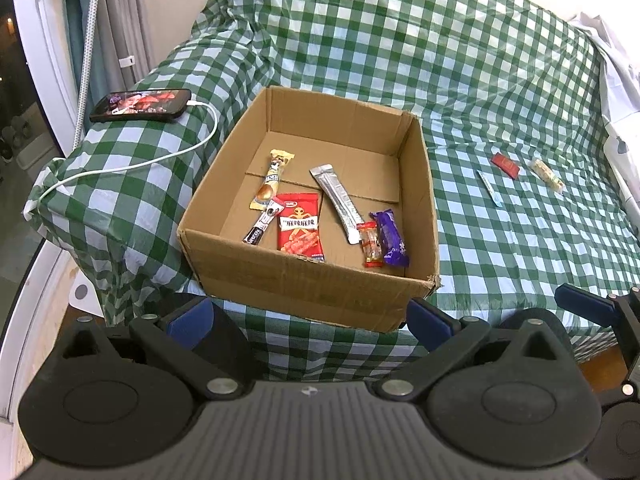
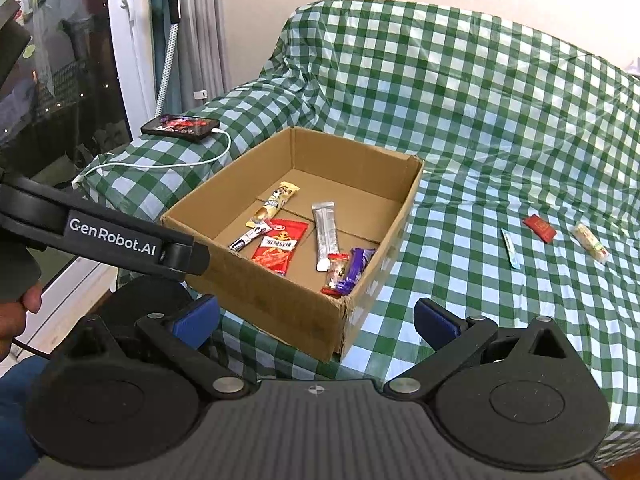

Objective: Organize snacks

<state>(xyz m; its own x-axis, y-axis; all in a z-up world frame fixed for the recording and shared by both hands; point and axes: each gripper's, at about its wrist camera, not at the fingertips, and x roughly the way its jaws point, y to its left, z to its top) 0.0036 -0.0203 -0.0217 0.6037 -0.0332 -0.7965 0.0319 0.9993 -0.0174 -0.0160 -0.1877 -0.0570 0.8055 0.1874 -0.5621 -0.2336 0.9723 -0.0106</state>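
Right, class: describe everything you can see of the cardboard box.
The cardboard box is brown corrugated card, open-topped with no flaps showing, its near right corner torn. It sits upright on the green checked cloth. Flat on its floor lie six snacks: a red packet, a silver stick, a purple bar, a small red-ended sweet, a cream stick and a dark sachet.

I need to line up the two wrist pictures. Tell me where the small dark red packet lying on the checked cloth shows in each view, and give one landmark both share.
Left wrist: the small dark red packet lies right of centre, upper half, on the cloth right of the cardboard box.
Right wrist: the packet lies far right, mid-height, between two other loose snacks.
Shared landmark: the cardboard box.
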